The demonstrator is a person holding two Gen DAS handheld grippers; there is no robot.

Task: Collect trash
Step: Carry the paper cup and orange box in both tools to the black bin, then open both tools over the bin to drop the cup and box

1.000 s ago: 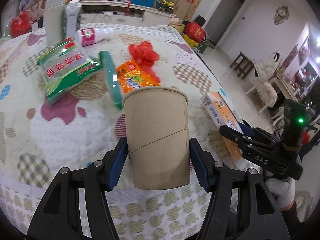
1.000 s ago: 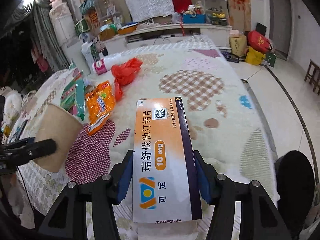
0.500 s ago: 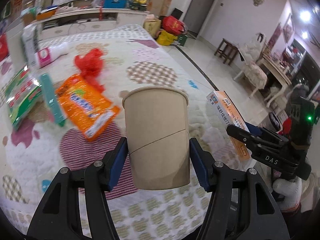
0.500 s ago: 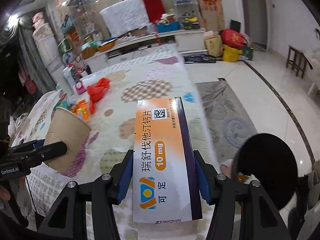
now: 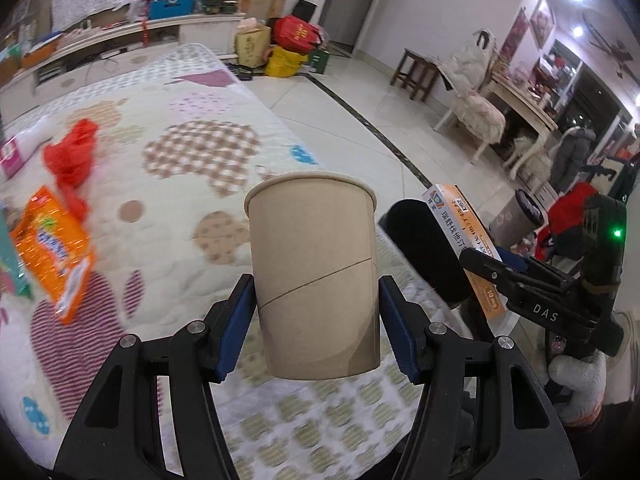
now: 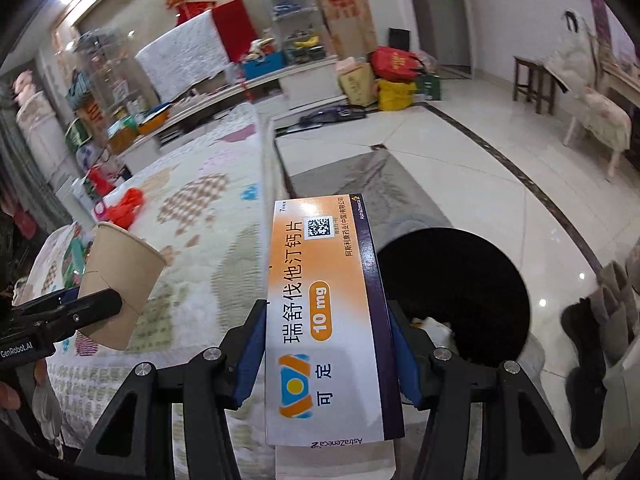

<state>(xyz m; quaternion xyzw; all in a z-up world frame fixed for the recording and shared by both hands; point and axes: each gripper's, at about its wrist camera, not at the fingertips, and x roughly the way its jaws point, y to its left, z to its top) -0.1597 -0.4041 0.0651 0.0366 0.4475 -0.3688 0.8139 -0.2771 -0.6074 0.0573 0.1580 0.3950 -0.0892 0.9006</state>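
My left gripper (image 5: 314,316) is shut on a brown paper cup (image 5: 314,276), held upright over the bed's right edge; the cup also shows in the right wrist view (image 6: 120,288). My right gripper (image 6: 326,350) is shut on an orange and white medicine box (image 6: 330,320), held above the floor beside the bed. The box also shows in the left wrist view (image 5: 468,248). A black round trash bin (image 6: 460,292) stands on the floor just right of the box; its rim shows in the left wrist view (image 5: 424,248).
On the patterned bed cover (image 5: 192,168) lie an orange snack packet (image 5: 56,256), a red plastic bag (image 5: 72,156) and a pink bottle (image 5: 16,150). A grey mat (image 6: 360,188), shoes (image 6: 588,364), a chair (image 5: 476,92) and a stool (image 5: 416,72) are on the tiled floor.
Both grippers swung right, away from the bed's middle toward its edge. The black bin has come closer and larger beside the medicine box. Both grips are unchanged.
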